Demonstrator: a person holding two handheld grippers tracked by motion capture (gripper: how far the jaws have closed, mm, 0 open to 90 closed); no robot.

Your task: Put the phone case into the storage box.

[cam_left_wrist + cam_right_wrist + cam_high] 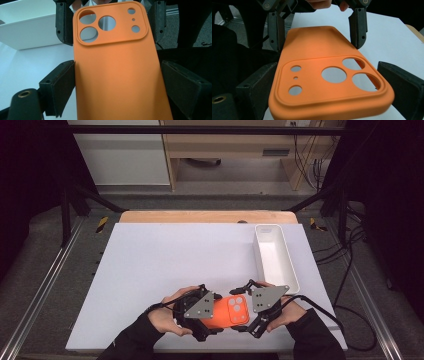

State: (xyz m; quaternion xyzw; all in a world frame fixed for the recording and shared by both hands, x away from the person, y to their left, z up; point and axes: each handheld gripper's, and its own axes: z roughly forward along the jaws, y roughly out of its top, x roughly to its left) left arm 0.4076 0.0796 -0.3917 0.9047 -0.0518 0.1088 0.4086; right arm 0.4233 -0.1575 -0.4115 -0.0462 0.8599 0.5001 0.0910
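1. Spanning the gap between both grippers, the orange phone case (230,312) hangs above the white table (165,265) near its front edge.
2. Left gripper (200,306): jaws clamp the case's plain end.
3. Right gripper (260,302): jaws flank the camera-cutout end; the right-hand pad stands apart, contact on the other side unclear.

The orange phone case (117,72) looks like soft matt rubber, smooth with a faint grain. The jaws beside it are matt black plastic faced with rough dark pads (63,87). Beyond the case, the white tray (275,255) is smooth, slightly glossy plastic on a matt white table (165,265) edged in wood.
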